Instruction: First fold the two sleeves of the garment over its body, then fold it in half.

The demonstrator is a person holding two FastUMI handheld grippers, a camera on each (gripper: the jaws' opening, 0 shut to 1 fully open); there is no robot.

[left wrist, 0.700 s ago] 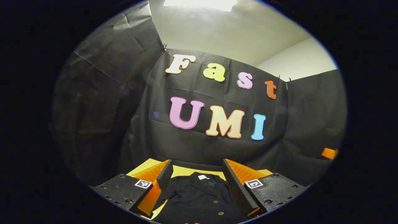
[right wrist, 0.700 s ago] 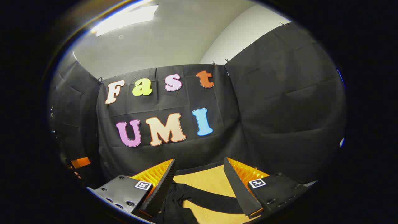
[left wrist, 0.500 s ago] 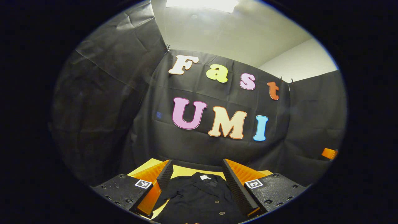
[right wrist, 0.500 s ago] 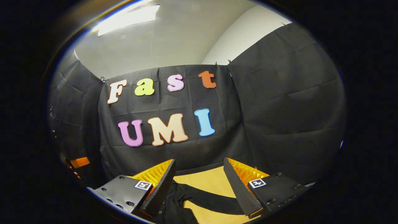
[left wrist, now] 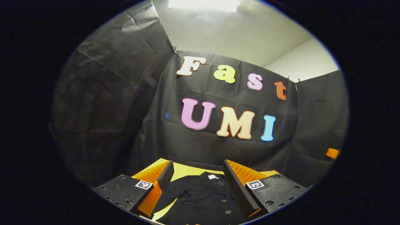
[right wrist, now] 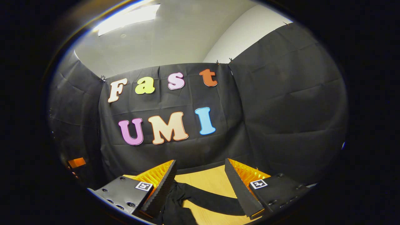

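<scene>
A black buttoned shirt (left wrist: 203, 200) lies flat on the yellow table (left wrist: 184, 170), its collar with a white tag (left wrist: 213, 177) at the far end. One sleeve spreads out to the left past the left finger (left wrist: 165, 176). My left gripper (left wrist: 197, 164) hovers open above the shirt's body, holding nothing. In the right gripper view, the shirt's other sleeve (right wrist: 209, 200) stretches across the wooden tabletop (right wrist: 206, 181). My right gripper (right wrist: 200, 162) is open above that sleeve, apart from it.
Black cloth walls close the booth on three sides just behind the table. A small orange part (left wrist: 332, 153) shows at the far right of the left gripper view, and a similar one (right wrist: 76, 162) at the far left of the right gripper view.
The left gripper view has swung slightly, so the wall and shirt sit further right and more of the left sleeve shows. The right gripper has barely moved. Both stay open.
</scene>
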